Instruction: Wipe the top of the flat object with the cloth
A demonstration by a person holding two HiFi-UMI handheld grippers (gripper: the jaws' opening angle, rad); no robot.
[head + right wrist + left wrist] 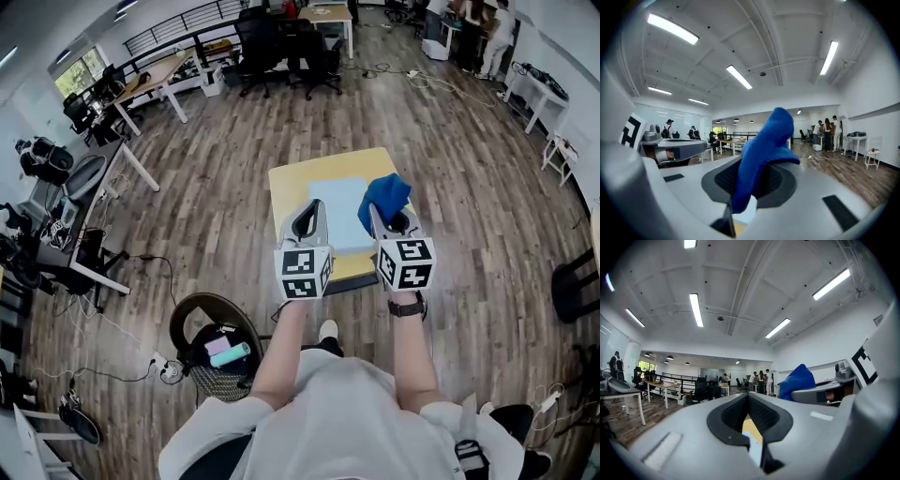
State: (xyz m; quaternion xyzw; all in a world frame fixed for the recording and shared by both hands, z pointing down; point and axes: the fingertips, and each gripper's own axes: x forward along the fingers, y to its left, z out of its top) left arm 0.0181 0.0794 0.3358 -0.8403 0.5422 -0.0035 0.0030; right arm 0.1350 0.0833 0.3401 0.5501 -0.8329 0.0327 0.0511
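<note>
A pale blue flat sheet (339, 214) lies on a small yellow table (291, 187) in the head view. My right gripper (389, 225) is held over the table's near right side, shut on a blue cloth (384, 195). The cloth (764, 150) stands up out of its jaws in the right gripper view. My left gripper (312, 217) hovers over the sheet's near left corner, shut, with nothing in it. In the left gripper view a strip of table and sheet shows below its jaws (749, 416), and the cloth (797, 380) is to its right. Both grippers are tilted up towards the ceiling.
A round wire basket (220, 356) with small items stands on the wood floor by the person's left leg. Desks and black office chairs (281, 47) fill the far end of the room. People (492, 37) stand at the far right, near white tables (539, 89).
</note>
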